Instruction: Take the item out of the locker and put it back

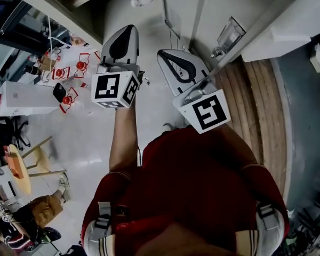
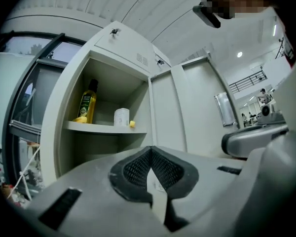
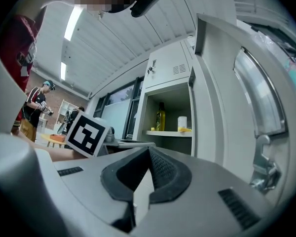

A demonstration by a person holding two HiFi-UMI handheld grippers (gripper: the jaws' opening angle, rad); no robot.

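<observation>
The locker point(image 2: 119, 42) stands open in front of both grippers. On its shelf point(image 2: 102, 128) I see a yellow-green bottle point(image 2: 88, 101), a white roll-like item point(image 2: 121, 117) and a small yellow piece point(image 2: 132, 124). The same bottle point(image 3: 160, 117) and white item point(image 3: 182, 123) show in the right gripper view. My left gripper point(image 2: 150, 149) is shut with nothing between its jaws, a short way in front of the shelf. My right gripper point(image 3: 149, 149) is also shut and empty, held beside the left gripper point(image 1: 127, 32) and nearer the open door point(image 3: 222, 98).
The locker door swings out on the right, with a metal handle point(image 3: 260, 137) on it. A table point(image 1: 21, 97) with red-and-white objects lies at the left. People stand or sit in the background at the left point(image 3: 35, 107). Wooden slats point(image 1: 261, 105) lie at the right.
</observation>
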